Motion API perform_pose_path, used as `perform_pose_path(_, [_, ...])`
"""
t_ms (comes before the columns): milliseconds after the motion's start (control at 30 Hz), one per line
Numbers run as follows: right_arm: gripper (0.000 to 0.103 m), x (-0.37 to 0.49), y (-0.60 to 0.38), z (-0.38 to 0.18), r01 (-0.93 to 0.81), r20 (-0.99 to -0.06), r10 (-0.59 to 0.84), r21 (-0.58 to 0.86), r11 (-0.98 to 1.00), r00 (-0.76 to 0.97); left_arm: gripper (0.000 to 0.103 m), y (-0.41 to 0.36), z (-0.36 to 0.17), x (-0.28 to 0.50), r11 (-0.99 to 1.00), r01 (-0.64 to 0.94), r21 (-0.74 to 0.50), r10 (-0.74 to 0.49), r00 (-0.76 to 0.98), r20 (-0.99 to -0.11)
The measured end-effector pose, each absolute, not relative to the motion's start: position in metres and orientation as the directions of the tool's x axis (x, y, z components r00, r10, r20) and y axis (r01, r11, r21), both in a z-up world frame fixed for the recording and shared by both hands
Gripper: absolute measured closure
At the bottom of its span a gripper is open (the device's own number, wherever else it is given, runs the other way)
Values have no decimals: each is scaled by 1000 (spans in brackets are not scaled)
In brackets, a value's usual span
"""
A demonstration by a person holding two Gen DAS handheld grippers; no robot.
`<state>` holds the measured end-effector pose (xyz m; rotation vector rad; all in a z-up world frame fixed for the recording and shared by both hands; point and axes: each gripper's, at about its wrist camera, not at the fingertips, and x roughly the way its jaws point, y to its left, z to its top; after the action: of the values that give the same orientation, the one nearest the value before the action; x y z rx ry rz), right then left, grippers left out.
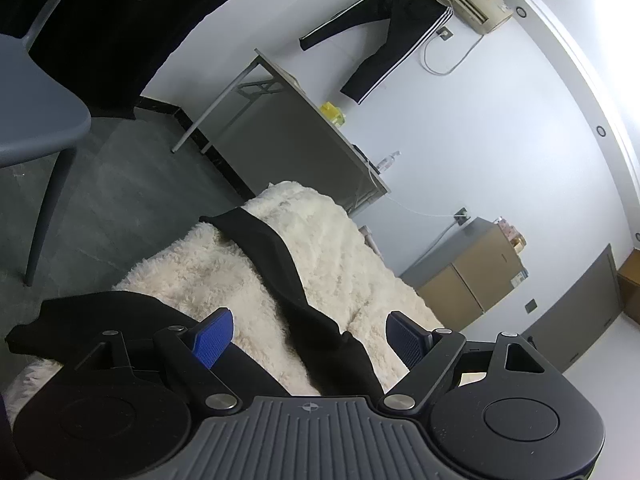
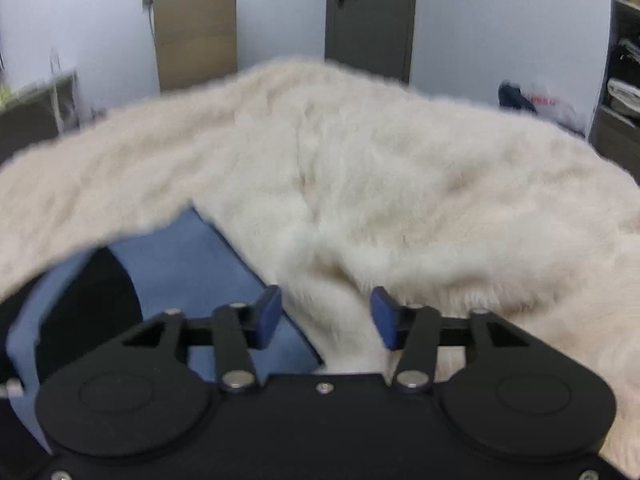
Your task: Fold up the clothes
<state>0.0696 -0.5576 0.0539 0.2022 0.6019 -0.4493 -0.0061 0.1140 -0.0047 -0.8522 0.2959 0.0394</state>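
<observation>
Left wrist view: the left gripper (image 1: pixel 308 338) is hovering with its jaws spread wide, pinching nothing. Below and ahead of it a black garment (image 1: pixel 280 264) is lying on a cream fleece (image 1: pixel 340 240), one long strip running away from the camera and another part spreading off to the left. The pads (image 1: pixel 212 340) are standing on either side of the cloth without pressing it, which reads as a hand waiting over the near edge so the garment can be taken once the other hand is ready. A grey chair (image 1: pixel 40 100) and a folding table (image 1: pixel 304 120) are standing well apart from the work.

Right wrist view: the right gripper (image 2: pixel 326 320) is also parted, with no cloth between the pads; only fleece (image 2: pixel 360 160) is showing through the gap. The picture is blurring, so the hand is likely travelling rather than settling. To the left a blue fabric (image 2: pixel 192 264) is showing beside the turned-up fleece edge, with a dark patch next to it; whether that patch is the garment I cannot tell. Facing fleece alone, this gripper is probably on its way to a hold on the garment.
</observation>
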Motion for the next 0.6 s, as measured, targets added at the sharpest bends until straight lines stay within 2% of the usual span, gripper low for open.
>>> perform_pose_path(100, [29,110,-547,57,302,-578,-220,47,952,785,24,114,-4,-5,665,-158,-730,-82,956,-281])
perform_pose_path(200, [29,159,-549,52,143,-586,-111,9,990,803,24,113,-4,-5,670,-164,-724,-75,955,-285])
perform_pose_path(300, [29,225,-565,39,-24,-677,-1,-28,999,736,24,112,-4,-7,676,-176,-715,-63,953,-295])
perform_pose_path(400, [30,274,-583,22,-55,-729,-3,-56,997,685,24,109,-5,-4,686,-192,-702,-51,949,-310])
perform_pose_path(567, [31,314,-610,-10,-27,-794,95,99,995,600,24,100,-5,5,728,-209,-653,-40,938,-344])
perform_pose_path(600, [42,319,-614,-17,-27,-808,131,141,990,574,24,98,-5,7,737,-209,-643,-41,936,-350])
